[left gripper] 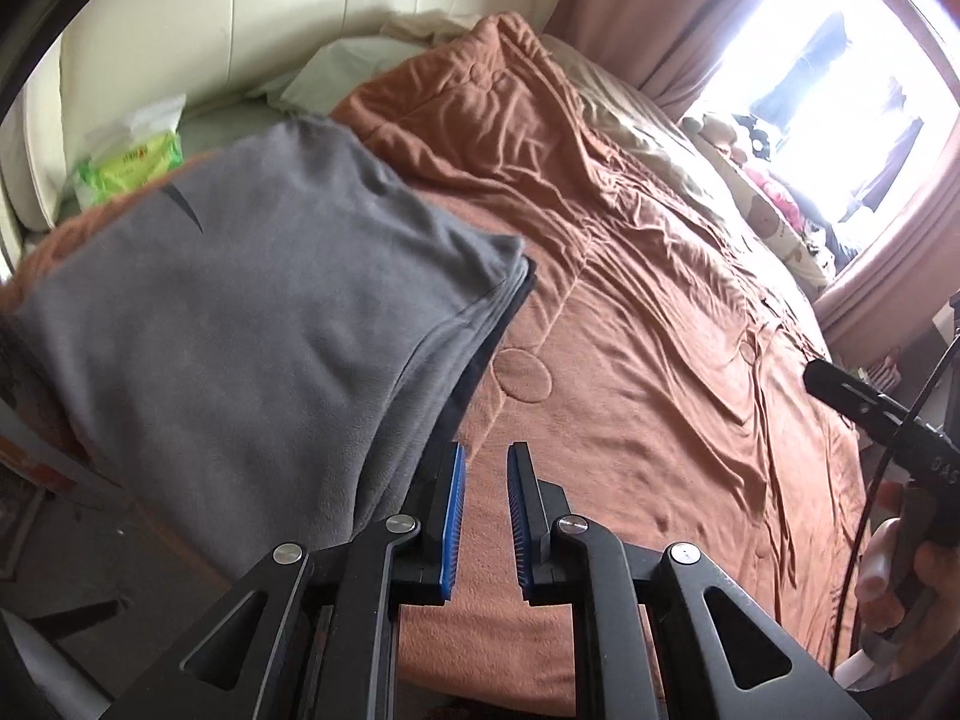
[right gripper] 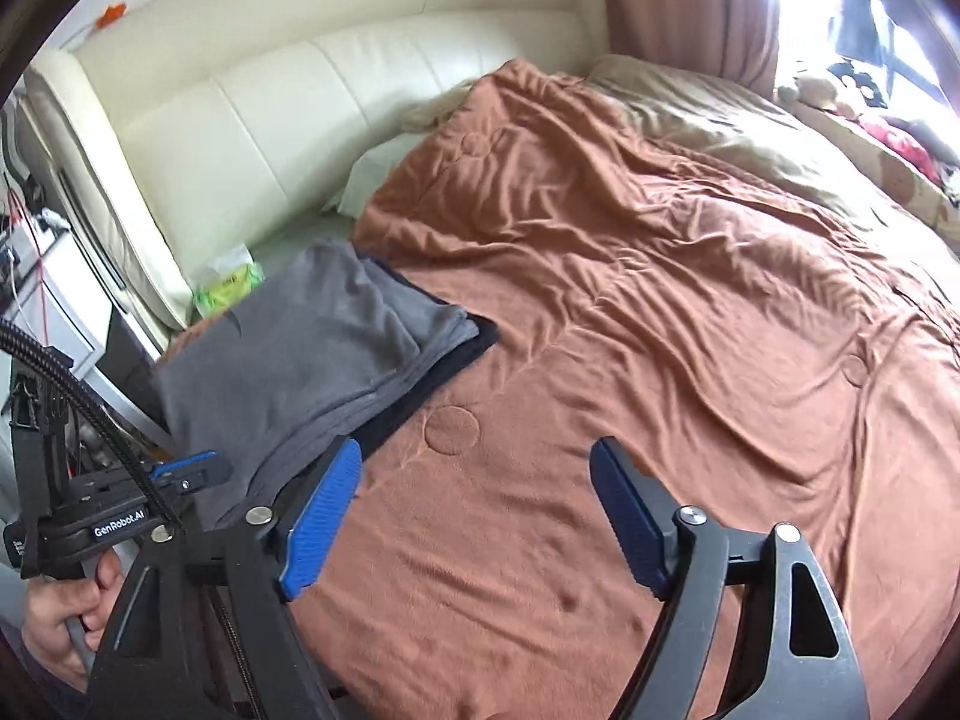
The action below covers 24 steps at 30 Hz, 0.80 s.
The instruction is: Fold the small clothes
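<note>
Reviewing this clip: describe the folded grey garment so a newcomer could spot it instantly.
Start at the cream headboard and follow the rust-brown quilt to its near left edge. There the grey garment lies folded atop a darker piece, beside a green tissue pack; a small dark swoosh mark sets it apart.

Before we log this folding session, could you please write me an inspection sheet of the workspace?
Surface: bed under a rumpled orange-brown quilt, beige sheet bared at the far side.
Job's things: folded grey garment lying on a dark garment near the bed's left edge.
Clutter: green tissue pack by the headboard; soft toys near the window.
Grippers: left claw slightly open, empty, beside the grey garment; right claw wide open, empty, over the quilt.
Cables: black braided cable running to the left gripper; thin black cable at the right one.
Surroundings: cream padded headboard, pink curtains, bright window.
</note>
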Each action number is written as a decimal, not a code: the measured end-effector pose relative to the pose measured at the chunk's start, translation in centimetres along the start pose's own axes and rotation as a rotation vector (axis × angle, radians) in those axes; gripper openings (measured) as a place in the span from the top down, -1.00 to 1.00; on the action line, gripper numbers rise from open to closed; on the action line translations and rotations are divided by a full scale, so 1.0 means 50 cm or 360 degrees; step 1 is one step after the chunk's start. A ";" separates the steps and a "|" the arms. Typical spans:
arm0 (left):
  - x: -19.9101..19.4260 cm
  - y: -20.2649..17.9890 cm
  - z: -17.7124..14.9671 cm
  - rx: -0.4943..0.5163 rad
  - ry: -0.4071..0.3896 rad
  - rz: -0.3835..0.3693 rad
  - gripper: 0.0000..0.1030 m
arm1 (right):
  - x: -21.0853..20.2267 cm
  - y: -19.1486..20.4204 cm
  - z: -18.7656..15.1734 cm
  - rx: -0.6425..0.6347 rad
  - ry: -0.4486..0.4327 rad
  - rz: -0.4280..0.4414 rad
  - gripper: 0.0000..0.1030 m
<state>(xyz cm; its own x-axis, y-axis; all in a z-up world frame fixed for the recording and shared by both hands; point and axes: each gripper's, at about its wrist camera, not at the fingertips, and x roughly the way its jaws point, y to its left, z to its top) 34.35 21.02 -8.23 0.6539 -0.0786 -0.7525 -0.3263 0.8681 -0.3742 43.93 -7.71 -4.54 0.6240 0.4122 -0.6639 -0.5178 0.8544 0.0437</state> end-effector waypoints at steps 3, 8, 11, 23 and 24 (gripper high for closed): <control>-0.033 -0.026 -0.006 0.0014 -0.0021 0.0020 0.58 | -0.060 -0.011 -0.023 0.0017 -0.0068 -0.0043 -0.61; -0.087 -0.080 -0.024 0.0107 -0.0099 0.0072 -0.34 | -0.142 -0.029 -0.068 0.0037 -0.0121 -0.0036 -0.94; -0.121 -0.125 -0.043 0.0171 -0.0154 0.0113 -0.75 | -0.195 -0.046 -0.097 0.0054 -0.0163 -0.0042 -0.97; -0.233 -0.257 -0.135 0.0368 -0.0304 0.0129 -0.99 | -0.362 -0.076 -0.212 0.0061 -0.0290 -0.0084 -0.98; -0.240 -0.265 -0.145 0.0379 -0.0315 0.0136 -0.99 | -0.374 -0.078 -0.223 0.0059 -0.0293 -0.0083 -0.98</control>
<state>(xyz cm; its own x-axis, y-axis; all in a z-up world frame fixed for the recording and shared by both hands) 25.88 6.93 1.84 0.7590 0.0761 -0.6467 -0.2319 0.9596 -0.1592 27.75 -22.27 -0.65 0.7477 0.4151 -0.5182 -0.4621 0.8858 0.0428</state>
